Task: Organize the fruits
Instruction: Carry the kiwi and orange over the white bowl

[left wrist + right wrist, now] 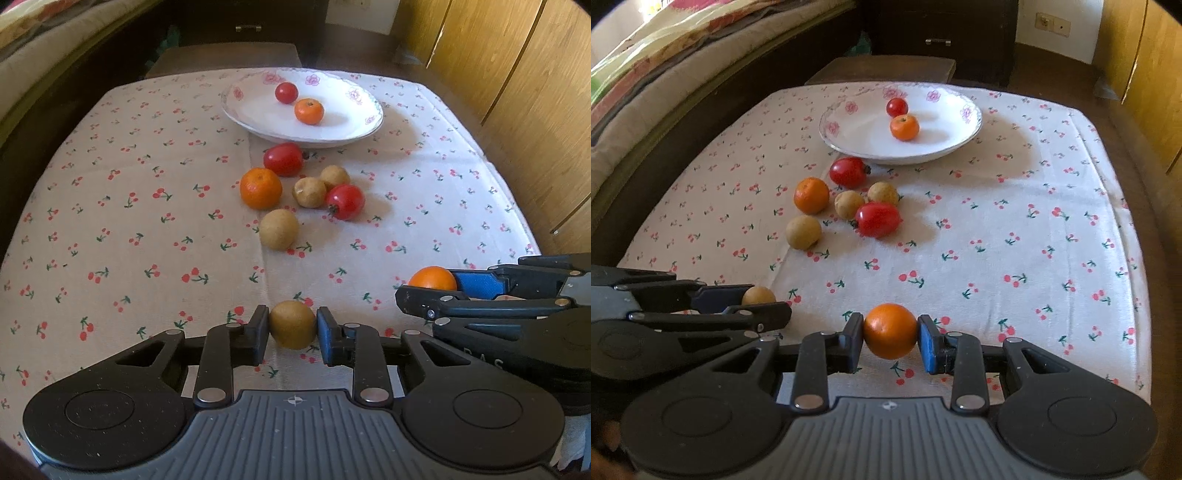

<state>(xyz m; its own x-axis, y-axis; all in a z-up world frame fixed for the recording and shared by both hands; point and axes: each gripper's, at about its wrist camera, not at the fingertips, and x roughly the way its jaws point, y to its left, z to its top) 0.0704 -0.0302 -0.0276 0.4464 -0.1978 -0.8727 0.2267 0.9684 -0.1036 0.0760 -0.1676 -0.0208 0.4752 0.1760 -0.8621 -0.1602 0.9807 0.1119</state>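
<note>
Wall socket point(1052, 24) — right wrist view only

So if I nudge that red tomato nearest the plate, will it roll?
Probably: the tomato looks smooth and rounded on flat cloth. Being oval, it may wobble sideways. The plate rim close behind would likely stop it.

Plate point(364, 127) at the table's point(110, 229) far side, two fruits in it, loose fruits point(279, 229) before it.
</note>
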